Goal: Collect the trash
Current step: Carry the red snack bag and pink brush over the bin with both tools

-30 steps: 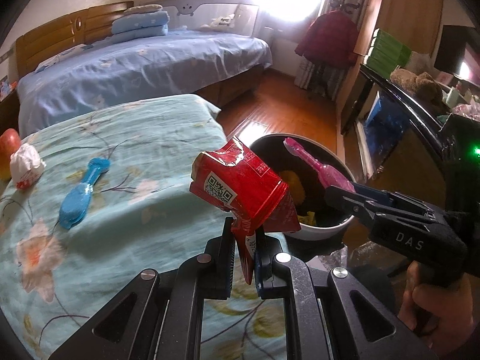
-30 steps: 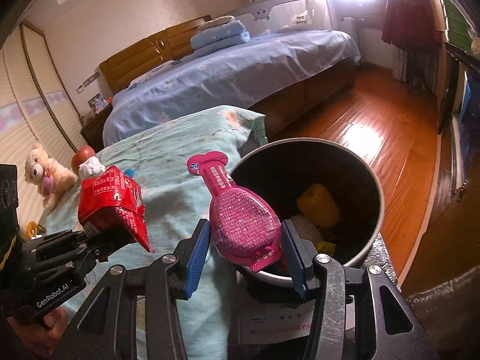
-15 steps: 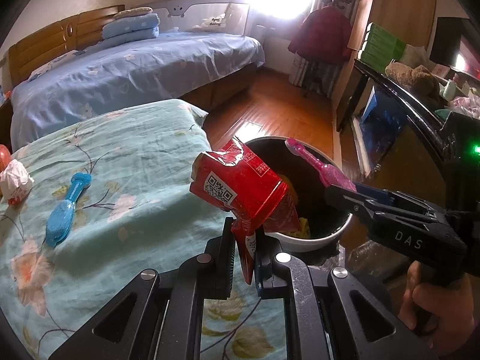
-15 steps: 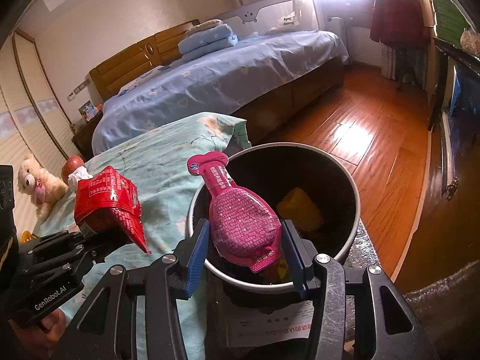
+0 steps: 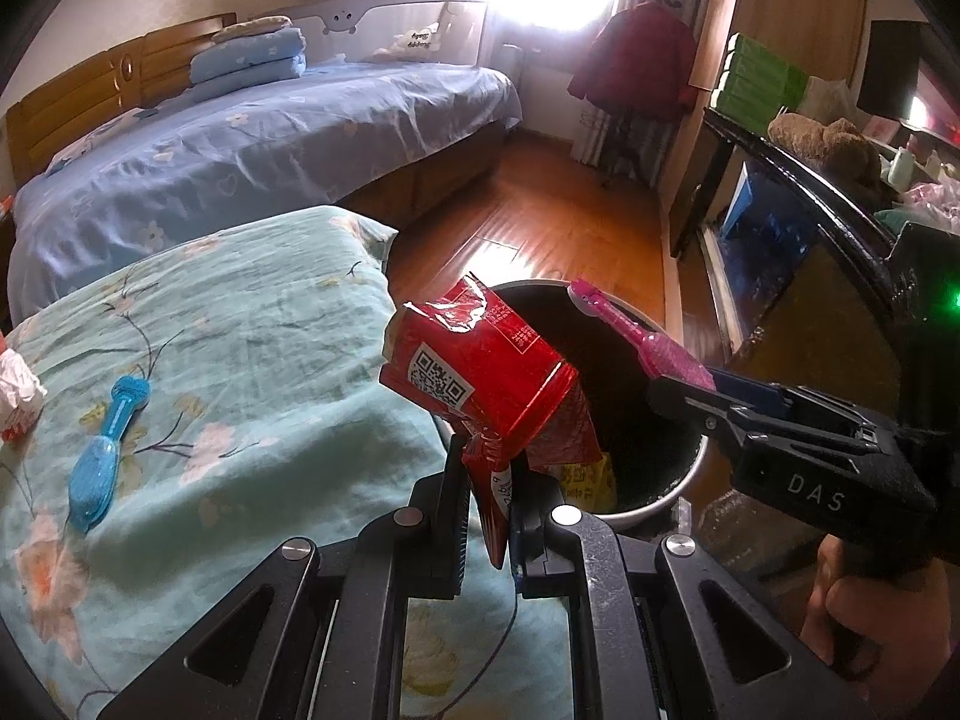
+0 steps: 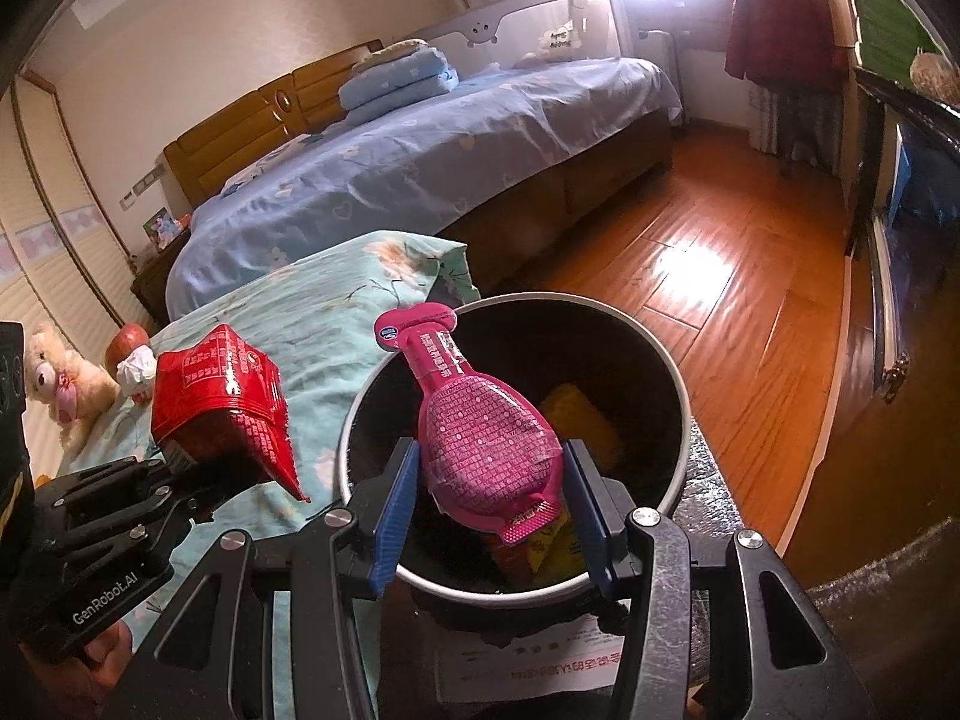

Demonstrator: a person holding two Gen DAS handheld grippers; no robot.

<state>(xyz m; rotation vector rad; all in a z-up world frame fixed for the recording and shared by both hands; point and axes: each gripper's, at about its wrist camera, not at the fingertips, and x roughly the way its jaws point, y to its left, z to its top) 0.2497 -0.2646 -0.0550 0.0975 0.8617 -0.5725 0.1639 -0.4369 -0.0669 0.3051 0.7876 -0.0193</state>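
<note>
My left gripper [image 5: 487, 501] is shut on a torn red snack wrapper [image 5: 474, 378] and holds it by the near rim of the black trash bin [image 5: 678, 483]. The wrapper also shows in the right wrist view [image 6: 219, 402]. My right gripper [image 6: 489, 498] is shut on a pink pouch [image 6: 480, 432] and holds it over the bin [image 6: 678, 474]; the pouch also shows in the left wrist view [image 5: 648, 342]. Yellow trash [image 6: 579, 420] lies inside the bin. A blue pouch [image 5: 105, 450] and a crumpled white wrapper [image 5: 18, 393] lie on the floral bedspread [image 5: 240, 360].
A blue bed [image 5: 240, 138] stands beyond. Wooden floor [image 6: 720, 276] lies right of it. A dark cabinet [image 5: 780, 228] with clutter runs along the right. A teddy bear [image 6: 60, 384] and a red apple [image 6: 126, 342] sit at the left. A paper sheet [image 6: 540, 660] lies under the bin.
Both grippers have moved forward and right with their loads. The bin now sits closer and more beneath the pink pouch and the red wrapper.
</note>
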